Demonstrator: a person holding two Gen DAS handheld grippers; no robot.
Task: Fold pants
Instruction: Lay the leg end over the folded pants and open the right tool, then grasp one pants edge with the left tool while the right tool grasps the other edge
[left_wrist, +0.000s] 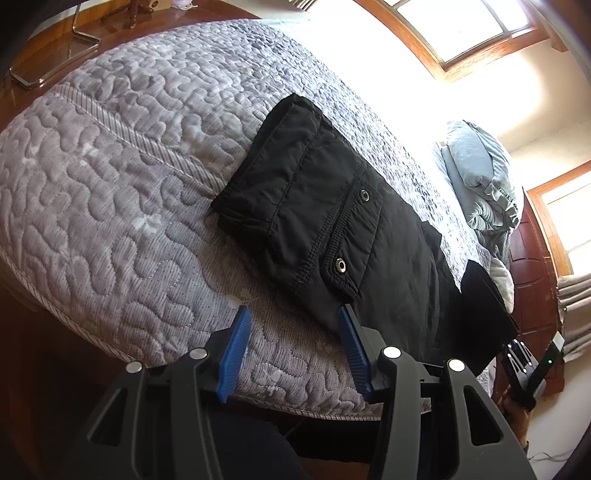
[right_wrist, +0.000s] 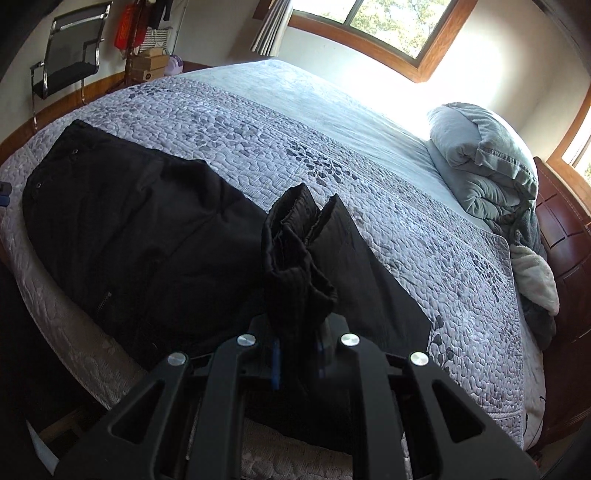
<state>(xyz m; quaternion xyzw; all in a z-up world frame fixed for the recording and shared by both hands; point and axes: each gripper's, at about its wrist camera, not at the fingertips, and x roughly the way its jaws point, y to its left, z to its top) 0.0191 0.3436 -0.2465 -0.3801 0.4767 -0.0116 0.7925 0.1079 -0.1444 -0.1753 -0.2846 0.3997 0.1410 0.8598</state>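
Black pants (left_wrist: 332, 229) lie flat on the quilted bed (left_wrist: 110, 184), waistband with two metal eyelets toward the left end. My left gripper (left_wrist: 293, 314) hovers at the bed's near edge beside the waistband. It is open, with only quilt showing between its blue pads; the right pad (left_wrist: 349, 332) is at the cloth's edge. In the right wrist view the pants (right_wrist: 129, 240) stretch away to the left. My right gripper (right_wrist: 298, 354) is shut on the bunched leg ends (right_wrist: 295, 258), which stand up out of the jaws above the cloth below.
A rolled grey duvet (right_wrist: 491, 166) and a white blanket (right_wrist: 535, 277) lie at the head of the bed against a dark wooden headboard (right_wrist: 565, 229). A black chair (right_wrist: 70, 55) and stacked boxes (right_wrist: 147, 62) stand by the far wall. Windows glare brightly.
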